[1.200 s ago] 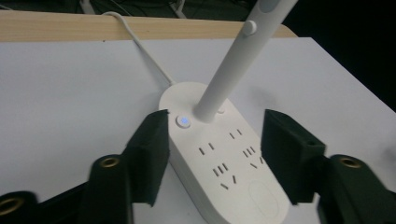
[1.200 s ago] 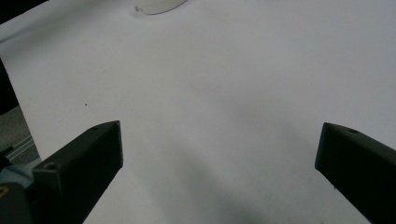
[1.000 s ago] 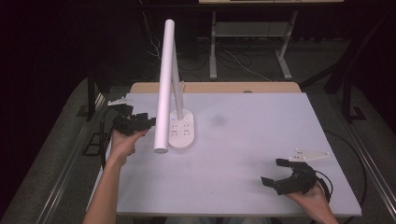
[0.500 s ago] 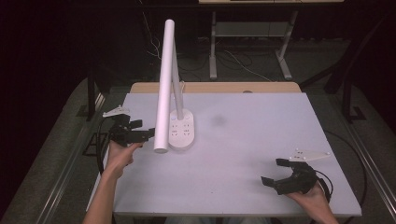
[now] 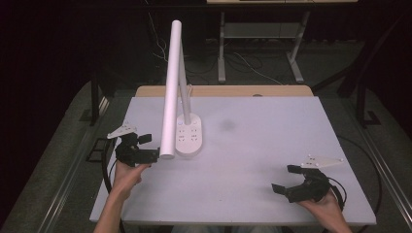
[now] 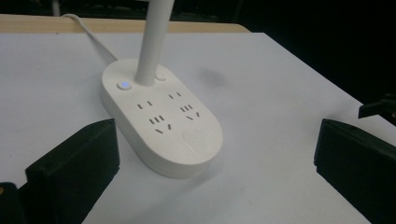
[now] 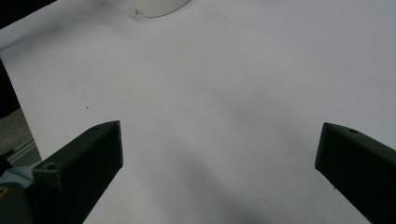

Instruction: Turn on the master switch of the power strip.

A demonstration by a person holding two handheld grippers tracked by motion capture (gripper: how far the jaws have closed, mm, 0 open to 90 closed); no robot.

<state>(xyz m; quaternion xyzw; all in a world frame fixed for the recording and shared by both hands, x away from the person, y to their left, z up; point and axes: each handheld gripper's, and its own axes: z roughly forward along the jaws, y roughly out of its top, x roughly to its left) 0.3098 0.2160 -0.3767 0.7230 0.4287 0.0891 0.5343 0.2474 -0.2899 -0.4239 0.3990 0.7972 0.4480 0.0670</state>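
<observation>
- High view: the left gripper (image 5: 145, 148) is held low at the table's (image 5: 272, 145) left side, just beside the free end of the lamp head (image 5: 170, 92), a long white tube slanting down from the lamp's stalk. Its jaws are seen spread, with nothing between them. A sideways bump against that tube end could swing the head or tip the lamp, judging by how tall it stands over its small base (image 5: 188, 138).
- High view: the right gripper (image 5: 291, 182) is held near the front right corner, well apart from the lamp, jaws spread and empty; the hand (image 5: 323, 206) lies behind it with the forearm entering from below.
- Left gripper view: the base (image 6: 161, 123), an oval with sockets and a lit blue button (image 6: 124, 85), is seen straight ahead between the wide-open jaws. If they were closed on it from here, the smooth rounded edge might slip out, or the cord (image 6: 91, 35) at the back could be pulled taut.
- Right gripper view: bare table is seen between the open jaws, with the edge of the base (image 7: 159, 7) at the top.
</observation>
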